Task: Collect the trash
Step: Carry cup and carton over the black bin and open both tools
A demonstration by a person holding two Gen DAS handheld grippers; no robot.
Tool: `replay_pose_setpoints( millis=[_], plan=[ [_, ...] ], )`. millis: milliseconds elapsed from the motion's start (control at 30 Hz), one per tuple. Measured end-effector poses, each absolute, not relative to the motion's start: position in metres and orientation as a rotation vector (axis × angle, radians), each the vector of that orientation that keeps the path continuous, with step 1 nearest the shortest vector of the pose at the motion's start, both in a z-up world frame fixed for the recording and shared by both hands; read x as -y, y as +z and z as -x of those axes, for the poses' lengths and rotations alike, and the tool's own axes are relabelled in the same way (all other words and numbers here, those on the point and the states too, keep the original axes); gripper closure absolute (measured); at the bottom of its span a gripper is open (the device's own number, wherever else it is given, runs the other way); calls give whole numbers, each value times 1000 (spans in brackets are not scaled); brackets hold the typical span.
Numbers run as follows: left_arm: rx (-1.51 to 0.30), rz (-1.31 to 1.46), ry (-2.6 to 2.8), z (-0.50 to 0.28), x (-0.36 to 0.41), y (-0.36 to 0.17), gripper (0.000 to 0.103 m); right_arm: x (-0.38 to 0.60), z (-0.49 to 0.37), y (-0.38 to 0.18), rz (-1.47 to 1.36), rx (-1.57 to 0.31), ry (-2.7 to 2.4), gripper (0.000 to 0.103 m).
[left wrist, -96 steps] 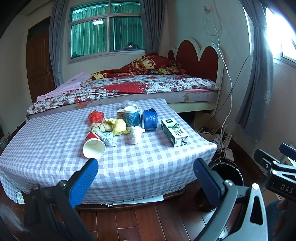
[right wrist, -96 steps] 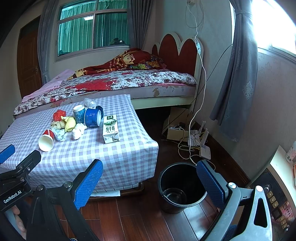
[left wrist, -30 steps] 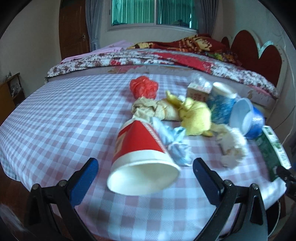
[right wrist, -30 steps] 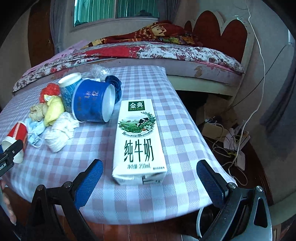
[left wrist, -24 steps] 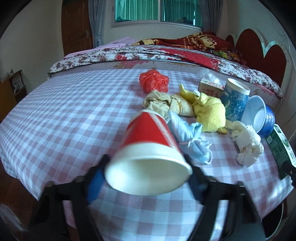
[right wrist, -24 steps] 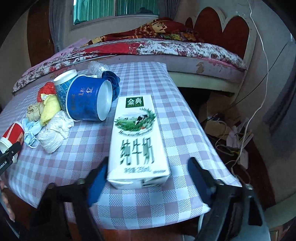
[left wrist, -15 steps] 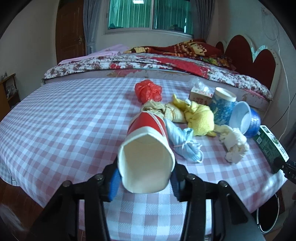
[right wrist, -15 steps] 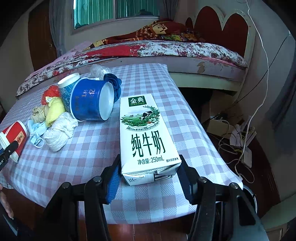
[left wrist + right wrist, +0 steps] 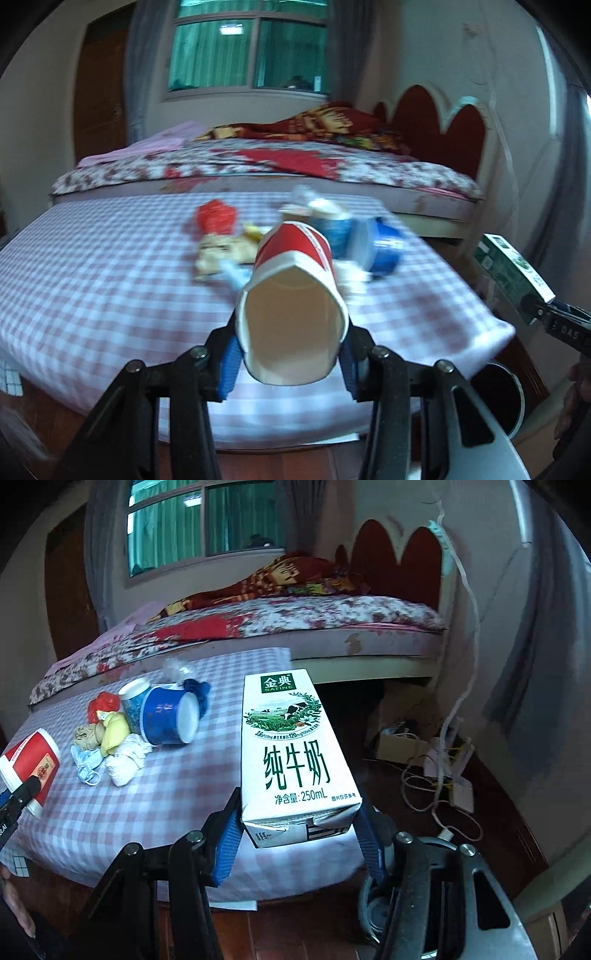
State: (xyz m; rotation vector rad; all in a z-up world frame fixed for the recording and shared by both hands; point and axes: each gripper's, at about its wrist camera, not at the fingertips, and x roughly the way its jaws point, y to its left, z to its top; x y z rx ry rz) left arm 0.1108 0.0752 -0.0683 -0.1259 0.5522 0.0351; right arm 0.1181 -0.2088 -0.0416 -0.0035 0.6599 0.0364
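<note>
Left tongs [image 9: 291, 363] clamped on red paper cup [image 9: 293, 295], right tongs [image 9: 297, 845] clamped on milk carton [image 9: 295, 746], both held clear above checked bench [image 9: 155, 794]. Best move, by judgement: carry both level to black bucket [image 9: 498, 391] on floor beside bench, open tongs only over rim. Blue cups [image 9: 164, 714], crumpled wrappers [image 9: 114, 746] remain on bench; bench corner, cables [image 9: 443, 775] crowd bucket.

Bed [image 9: 332, 616] behind checked table [image 9: 155, 797]

A red-and-white paper cup [image 9: 293, 291] with a matt inside and a glossy printed milk carton [image 9: 295, 746] are seen above a checked cloth tablecloth [image 9: 147, 794]; polished wood floor [image 9: 295, 930] lies below it.
</note>
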Motion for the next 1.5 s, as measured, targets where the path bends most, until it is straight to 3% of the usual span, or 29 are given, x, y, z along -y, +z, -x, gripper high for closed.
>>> replay_pose_setpoints(
  millis=[300,667,1167,1433,1500],
  plan=[
    [-564,78,-186,-110,4,-63,57,283,-76,-39,-52,-650,-95,45],
    [-640,-4,-443,-104,108,-80,57,359,-47,-75,-77,-741,-190,45],
    [-885,-90,-707,-121,233,-150,57,412,-70,-164,-29,-970,-160,47],
    [-976,-103,-708,-136,251,-176,57,430,-85,-168,-105,-955,-146,47],
    [-989,-105,-724,-134,255,-180,45,433,-89,-175,-147,-965,-123,45]
  ],
)
